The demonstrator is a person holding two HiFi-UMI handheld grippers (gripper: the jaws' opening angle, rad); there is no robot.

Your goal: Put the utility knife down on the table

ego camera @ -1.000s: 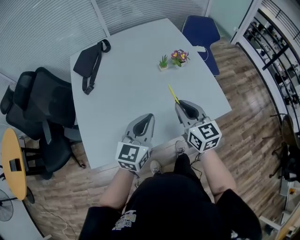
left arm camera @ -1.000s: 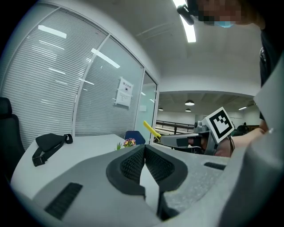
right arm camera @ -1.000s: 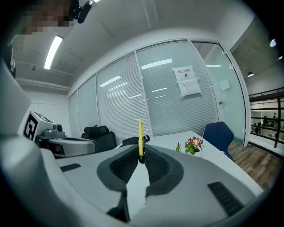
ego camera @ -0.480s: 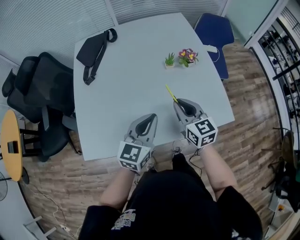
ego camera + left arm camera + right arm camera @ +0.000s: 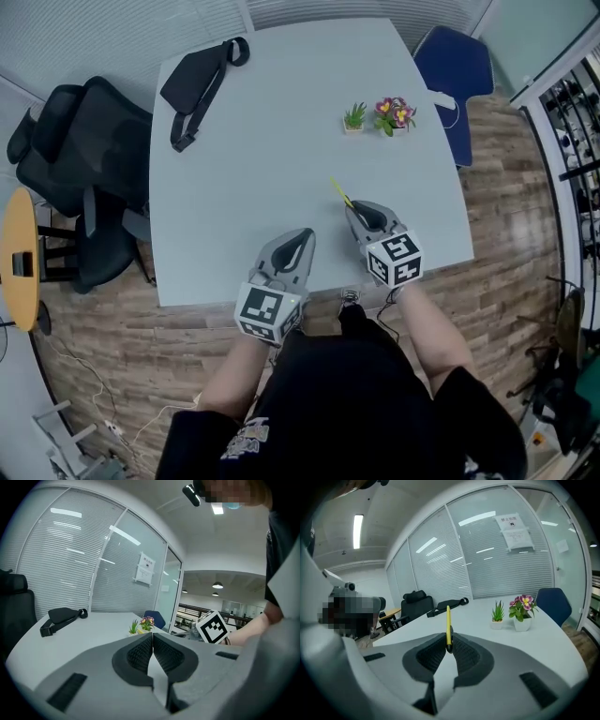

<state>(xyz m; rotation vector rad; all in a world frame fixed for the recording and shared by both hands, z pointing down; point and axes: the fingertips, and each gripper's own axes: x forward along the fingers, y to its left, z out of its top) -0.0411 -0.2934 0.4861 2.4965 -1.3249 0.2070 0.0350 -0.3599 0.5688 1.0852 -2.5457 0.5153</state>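
Right gripper [image 5: 354, 208]: jaws clamped on butt end of utility knife [image 5: 339, 190]. Yellow body projects toward 11 o'clock, tip raised over table [image 5: 262, 141], near 5 o'clock edge.
Left gripper [image 5: 302, 234]: jaws together, nothing between.
Judgement: knife light, rigid, slim; smooth casing liable to pivot. Better hold mid-handle.
Containers at 1 o'clock: green plant pot [image 5: 354, 118], flower pot [image 5: 395, 114].

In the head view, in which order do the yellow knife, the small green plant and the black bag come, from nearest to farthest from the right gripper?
1. The yellow knife: held in the right gripper, sticking out ahead of it.
2. The small green plant: farther up the table, almost straight ahead.
3. The black bag: at the far left corner.
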